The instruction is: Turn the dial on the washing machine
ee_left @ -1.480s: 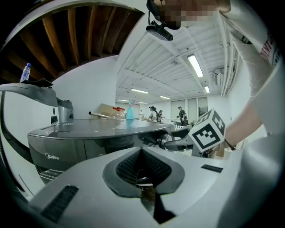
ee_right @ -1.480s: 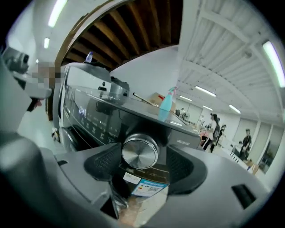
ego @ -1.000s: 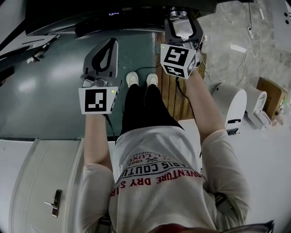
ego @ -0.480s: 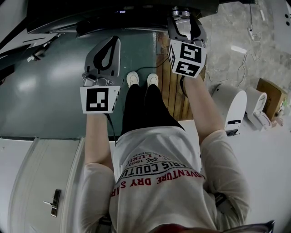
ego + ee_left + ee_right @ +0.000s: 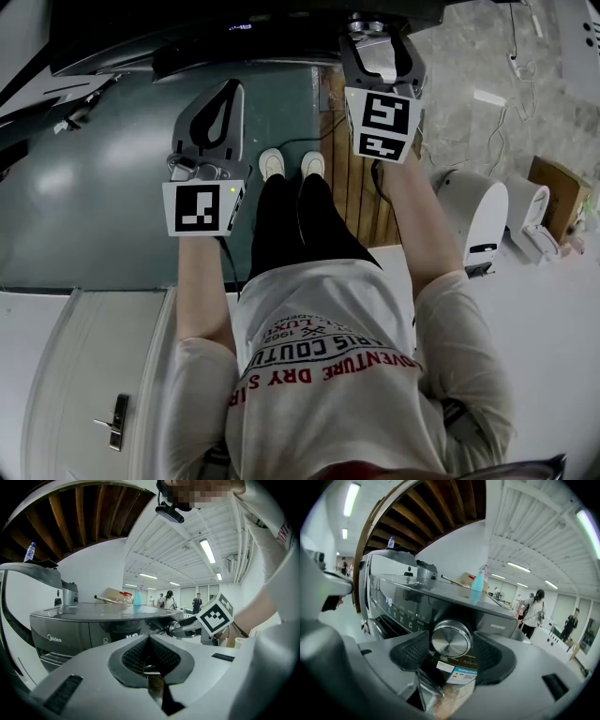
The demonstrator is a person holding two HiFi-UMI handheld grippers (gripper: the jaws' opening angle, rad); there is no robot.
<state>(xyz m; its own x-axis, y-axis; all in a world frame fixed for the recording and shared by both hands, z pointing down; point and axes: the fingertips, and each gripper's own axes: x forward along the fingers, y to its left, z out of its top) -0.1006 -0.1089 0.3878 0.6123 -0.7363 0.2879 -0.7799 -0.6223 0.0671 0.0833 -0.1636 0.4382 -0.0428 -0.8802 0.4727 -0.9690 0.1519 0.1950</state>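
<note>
Your right gripper (image 5: 380,37) sits at the far end of the scene against the washing machine (image 5: 405,595), its jaws clenched on the chrome dial (image 5: 451,639). In the right gripper view, a dark pad presses close on each side of the dial's rim. What has changed over the last second is the roll of that gripper. Its marker cube (image 5: 384,124) was tilted one way, then swung the other, and now sits nearly square to you, while the jaws have held the same spot on the panel. I judge that you are mid-turn, working the dial around rather than reaching for it. The smooth chrome face shows no mark, so how far it has gone cannot be read. The lit figures on the display (image 5: 388,601) are too small to make out.

Your left gripper (image 5: 228,94) has not moved. It hangs to the left over the green floor (image 5: 84,187), well apart from the dial, jaws closed together on nothing.
</note>
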